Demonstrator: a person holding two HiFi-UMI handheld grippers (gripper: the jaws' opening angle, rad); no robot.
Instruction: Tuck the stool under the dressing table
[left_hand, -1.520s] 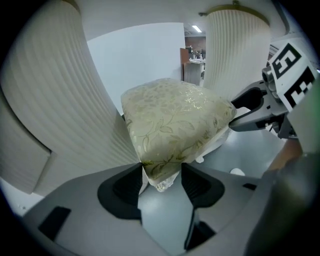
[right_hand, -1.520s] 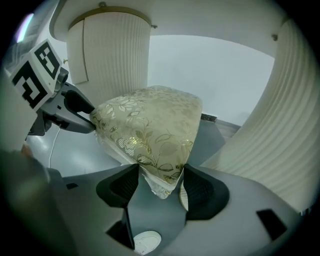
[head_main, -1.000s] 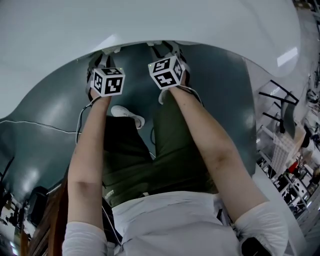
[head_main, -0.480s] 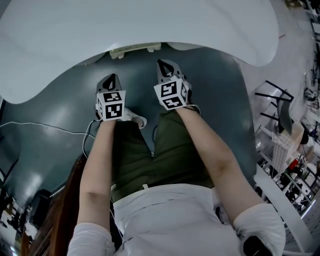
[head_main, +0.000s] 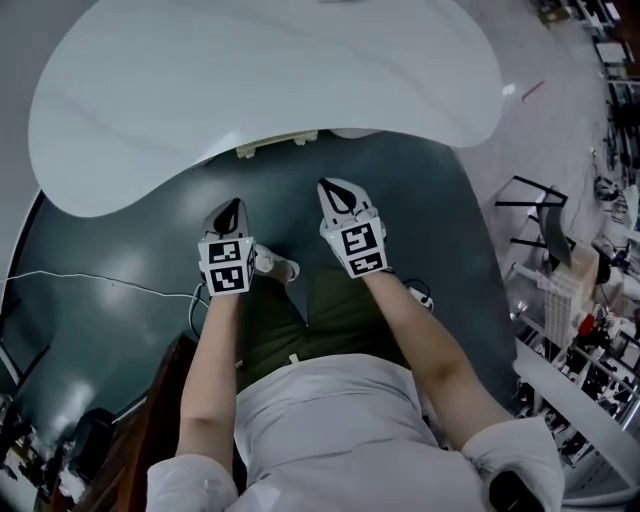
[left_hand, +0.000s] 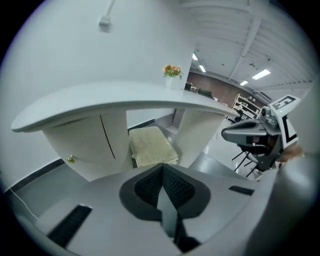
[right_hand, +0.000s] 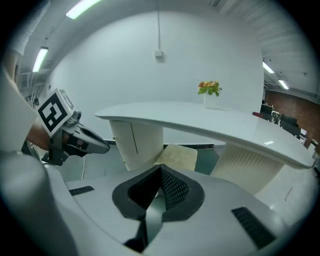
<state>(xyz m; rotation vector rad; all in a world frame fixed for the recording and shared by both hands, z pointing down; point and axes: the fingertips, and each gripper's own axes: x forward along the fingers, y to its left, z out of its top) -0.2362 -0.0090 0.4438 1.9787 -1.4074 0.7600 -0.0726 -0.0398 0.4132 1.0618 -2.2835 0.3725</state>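
With fingers together and empty on the left gripper (left_hand: 162, 175) and right gripper (right_hand: 161, 174), the cream cushioned stool (left_hand: 150, 145) ahead seems tucked under the white curved bench (left_hand: 100, 107); draw back without nudging it.

From above, the dressing table (head_main: 250, 90) hides all of the stool (head_main: 277, 144) but one edge.

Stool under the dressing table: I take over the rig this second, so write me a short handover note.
Left gripper: jaws shut, empty, clear of the stool.
Right gripper: jaws shut, empty, also clear.
Stool: under the dressing table, between its cabinet and ribbed support; from the head view only its near edge shows.
Done: the tuck looks finished.
Left: apparently nothing; perhaps check it sits straight.
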